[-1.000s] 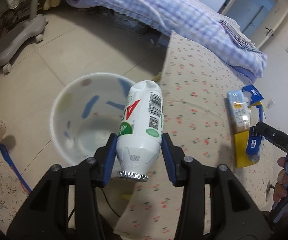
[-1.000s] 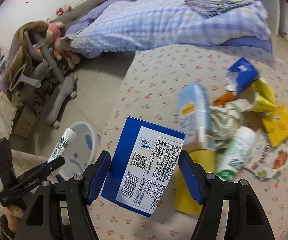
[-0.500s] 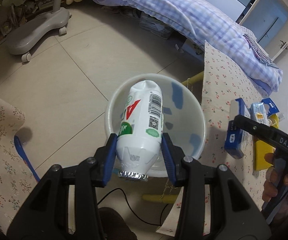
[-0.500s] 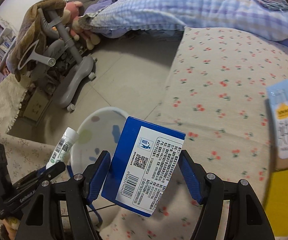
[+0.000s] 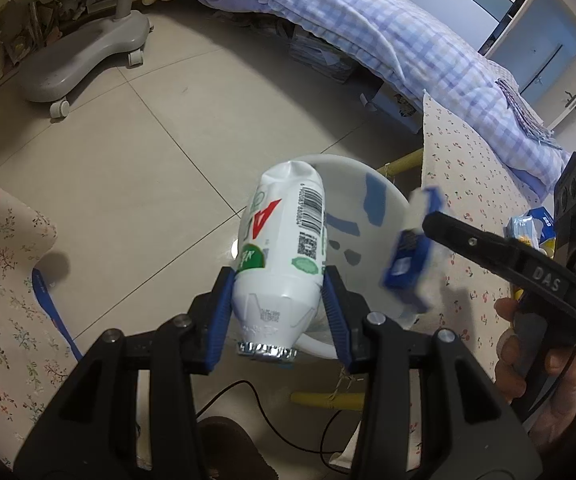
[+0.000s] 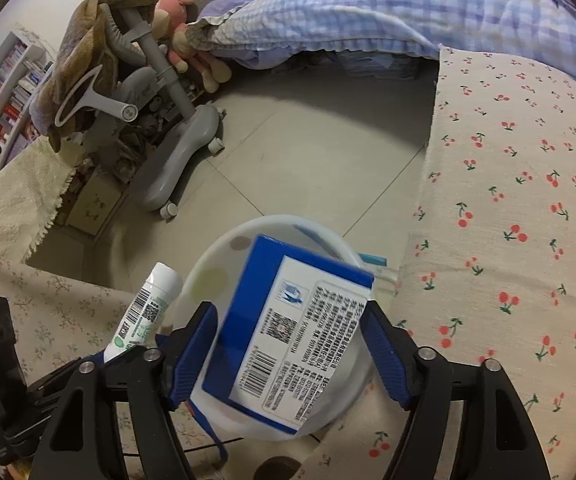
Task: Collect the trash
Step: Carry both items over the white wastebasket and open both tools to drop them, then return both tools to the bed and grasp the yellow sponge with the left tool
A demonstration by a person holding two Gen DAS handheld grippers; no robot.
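blue carton [image 6: 288, 336] tips loose over the white bin [image 6: 215, 276] on the floor by the surface's edge, so it drops in | my right gripper [image 6: 288, 354] is opening, pads off it; earlier clamped above the surface | my left gripper [image 5: 277, 308] stays clamped on the bottle [image 5: 283, 252], waiting its turn at the bin's rim

Both wrist views look steeply down, close, sharing white bin [image 5: 384, 216].

Lighting: soft, even indoor light; pale sheen on floor tiles [image 5: 135, 152]. Faint shadows. Blur: blue carton [image 5: 408, 256] motion-smeared in left view, sharper in right. Distortion: strong fisheye curvature, black vignette corners in both views.
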